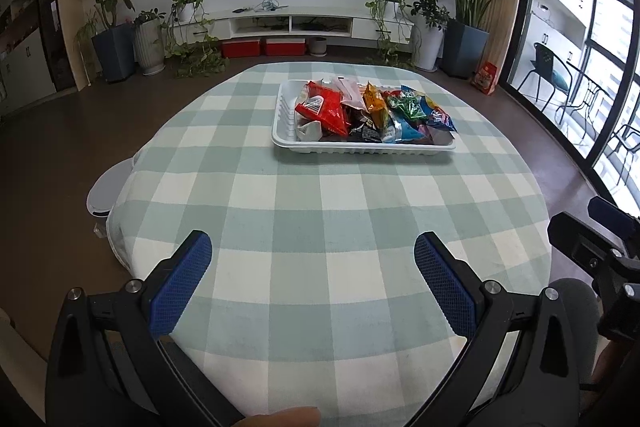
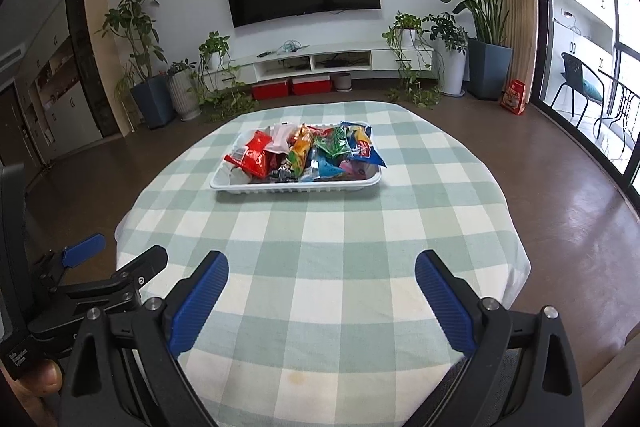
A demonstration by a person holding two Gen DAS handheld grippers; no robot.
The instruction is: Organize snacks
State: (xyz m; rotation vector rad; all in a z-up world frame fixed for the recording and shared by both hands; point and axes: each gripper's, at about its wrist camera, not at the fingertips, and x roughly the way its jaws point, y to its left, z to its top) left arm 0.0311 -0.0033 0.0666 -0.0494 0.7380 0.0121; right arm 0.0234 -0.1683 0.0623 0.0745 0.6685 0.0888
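A white tray (image 1: 362,147) sits on the far half of the checked tablecloth (image 1: 320,211), piled with several snack packets: a red one (image 1: 324,109), an orange one (image 1: 376,103), green and blue ones (image 1: 420,111). The tray also shows in the right wrist view (image 2: 296,185). My left gripper (image 1: 313,247) is open and empty, low over the near part of the table, well short of the tray. My right gripper (image 2: 322,267) is open and empty, also near the front edge. The left gripper shows at the left of the right wrist view (image 2: 116,259).
The table is round, with a green and white cloth (image 2: 320,235). A white stool (image 1: 105,193) stands by its left edge. Potted plants (image 1: 112,39), a TV stand (image 1: 296,23) and red boxes (image 1: 264,47) line the far wall. A glass door (image 1: 580,67) is on the right.
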